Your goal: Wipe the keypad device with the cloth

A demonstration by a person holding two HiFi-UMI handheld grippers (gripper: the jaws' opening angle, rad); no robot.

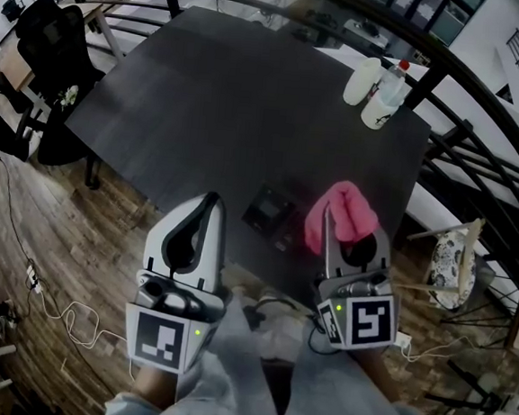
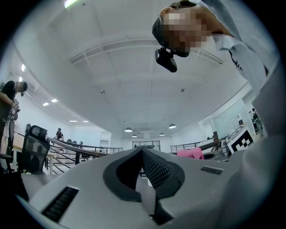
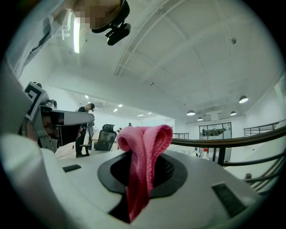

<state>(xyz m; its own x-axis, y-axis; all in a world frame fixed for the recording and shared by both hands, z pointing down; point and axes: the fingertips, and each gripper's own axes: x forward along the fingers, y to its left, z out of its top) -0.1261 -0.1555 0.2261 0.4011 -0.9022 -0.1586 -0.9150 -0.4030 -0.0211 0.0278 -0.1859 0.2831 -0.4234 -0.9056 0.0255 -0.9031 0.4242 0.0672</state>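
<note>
The keypad device [image 1: 269, 212] is a small dark box that lies flat on the dark table [image 1: 205, 107], close to the table edge that is nearest to the person. The right gripper [image 3: 144, 154] has its jaws pressed together on the pink cloth [image 1: 342, 211]. In the right gripper view the cloth stands up above the jaw tips in a folded loop, and one strip of it hangs down through the narrow gap between the jaws. Seen from the head view, this cloth is just to the right of the keypad device and above the table; I cannot tell if it touches the device. The left gripper [image 2: 142, 153] is to the left of the keypad device, at the table edge. Its jaws are closed, tip against tip, and they hold nothing; only the oval hollow behind the tips stays empty. Far behind the keypad device, at the far right corner of the table, a white bottle [image 1: 362, 81] and a clear bottle with a red cap [image 1: 386, 97] stand upright, just beside each other.
</note>
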